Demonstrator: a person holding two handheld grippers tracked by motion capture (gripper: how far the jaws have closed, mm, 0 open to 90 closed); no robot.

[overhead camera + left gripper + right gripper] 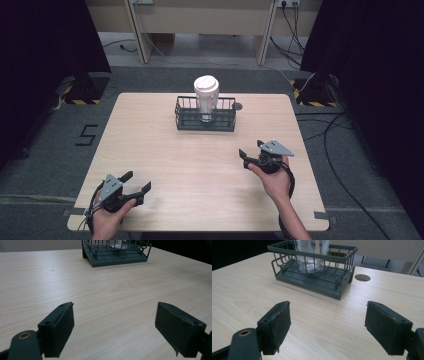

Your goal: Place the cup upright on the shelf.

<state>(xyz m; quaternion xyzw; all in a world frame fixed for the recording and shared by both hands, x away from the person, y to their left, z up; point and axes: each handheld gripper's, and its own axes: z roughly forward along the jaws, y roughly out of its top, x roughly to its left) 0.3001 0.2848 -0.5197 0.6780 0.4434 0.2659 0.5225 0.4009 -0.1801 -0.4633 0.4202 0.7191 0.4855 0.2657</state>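
High view: left tongs (pixel 137 182) and right tongs (pixel 250 154) both spread apart, empty, over the tabletop (pixel 165 155). White-lidded cup (pixel 206 97) stands upright inside wire basket (pixel 205 120), far centre.

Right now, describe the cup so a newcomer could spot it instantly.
On the wooden table, look to the far middle for the dark wire basket. The cup stands upright inside it: clear-sided with a white lid, the tallest item there, rising above the basket rim.
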